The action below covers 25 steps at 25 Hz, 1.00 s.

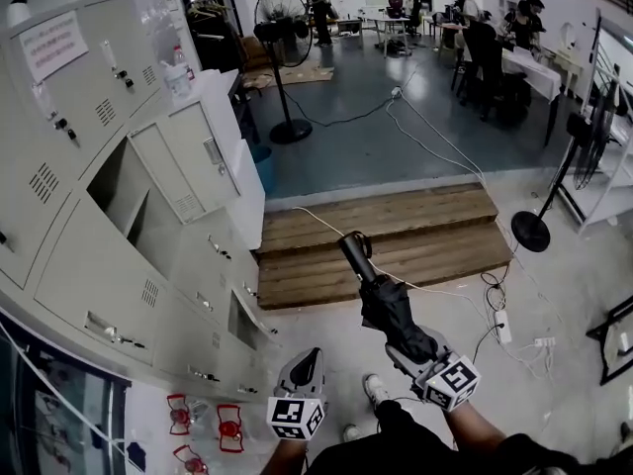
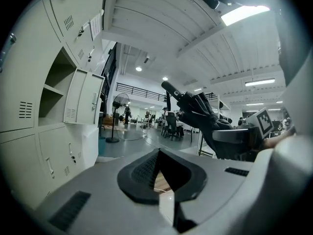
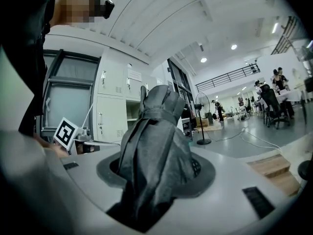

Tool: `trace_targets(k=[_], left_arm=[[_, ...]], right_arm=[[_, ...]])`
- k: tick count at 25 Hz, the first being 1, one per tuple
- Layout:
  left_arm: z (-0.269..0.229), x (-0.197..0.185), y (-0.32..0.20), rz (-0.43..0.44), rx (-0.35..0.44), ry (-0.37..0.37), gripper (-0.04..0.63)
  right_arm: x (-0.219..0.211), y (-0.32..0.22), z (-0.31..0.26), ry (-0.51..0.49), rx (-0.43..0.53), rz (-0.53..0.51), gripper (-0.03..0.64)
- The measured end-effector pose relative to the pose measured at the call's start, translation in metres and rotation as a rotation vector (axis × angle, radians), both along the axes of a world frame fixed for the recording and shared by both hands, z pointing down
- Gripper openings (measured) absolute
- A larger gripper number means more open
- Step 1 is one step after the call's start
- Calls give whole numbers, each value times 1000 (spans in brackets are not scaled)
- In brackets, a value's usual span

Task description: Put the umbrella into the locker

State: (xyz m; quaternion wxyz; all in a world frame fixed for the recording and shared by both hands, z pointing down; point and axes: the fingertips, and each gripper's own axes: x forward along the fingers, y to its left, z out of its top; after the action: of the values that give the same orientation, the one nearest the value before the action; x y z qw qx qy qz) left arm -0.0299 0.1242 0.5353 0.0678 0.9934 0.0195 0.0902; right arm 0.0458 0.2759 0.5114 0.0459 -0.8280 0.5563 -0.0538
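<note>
- Left tongs [image 1: 303, 357], nearest, were closed together and empty, probably spare for the door.
- Right tongs [image 1: 407, 347] clamped the folded umbrella [image 1: 380, 300] by its cloth, handle leading, well right of the open locker [image 1: 111, 188].
- Its door [image 1: 186, 171] stood swung out, with bare floor [image 1: 321, 330] between.

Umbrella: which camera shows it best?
The head view. It shows the folded black umbrella along nearly its full length, clamped in the right tongs. The right gripper view shows only its fabric, up close. The left gripper view shows it side-on and smaller.
</note>
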Motion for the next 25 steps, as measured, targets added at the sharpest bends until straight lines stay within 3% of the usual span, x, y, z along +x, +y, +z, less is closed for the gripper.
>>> trace_targets(k=[14,25], left_arm=[[-3,88,-68,-131,19,-4,-3],[-15,118,-125,-329,49,-21,-3]], right_arm=[[113,-80,0,31,-10,-143,212],[163,-156,7,48,-65,-353,210]])
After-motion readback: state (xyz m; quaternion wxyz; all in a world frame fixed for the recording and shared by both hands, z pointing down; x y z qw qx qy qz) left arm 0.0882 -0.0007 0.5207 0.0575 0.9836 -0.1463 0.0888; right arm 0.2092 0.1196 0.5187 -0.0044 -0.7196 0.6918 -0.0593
